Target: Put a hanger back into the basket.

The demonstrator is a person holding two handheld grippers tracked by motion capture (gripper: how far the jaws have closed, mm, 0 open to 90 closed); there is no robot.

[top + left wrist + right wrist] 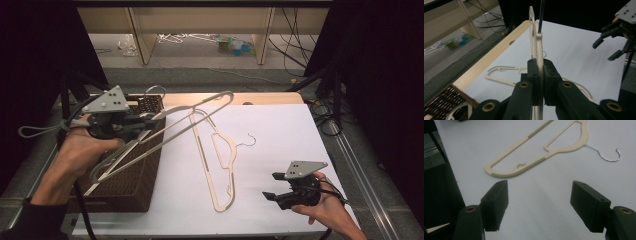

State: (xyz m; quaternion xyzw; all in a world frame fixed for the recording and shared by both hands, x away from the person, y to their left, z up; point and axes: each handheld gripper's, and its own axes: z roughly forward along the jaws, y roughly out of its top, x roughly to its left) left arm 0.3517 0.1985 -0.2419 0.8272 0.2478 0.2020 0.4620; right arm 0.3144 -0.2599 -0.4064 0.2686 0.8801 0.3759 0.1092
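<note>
The left hand-held gripper is clamped tight on a cream plastic clothes hanger, and holds it in the air above the brown wicker basket at the left side of the bench. From the left gripper view the thin edge of this hanger sits right between the two black jaws. One end of it points out over the white sheet and the other end hangs low over the basket.

A second hanger lies flat on the white sheet in the middle, with its wire hook pointing to the right. The right hand-held gripper waits low near the front right, its jaws apart with nothing in them.

To do this step well, keep the grip tight so the hanger does not swing or slip. Move it slowly. Watch the long far end, because it could bump the flat hanger. It looks like the held one may be going down beside that one, but it is hard to be sure. Lay it flat before letting go.
</note>
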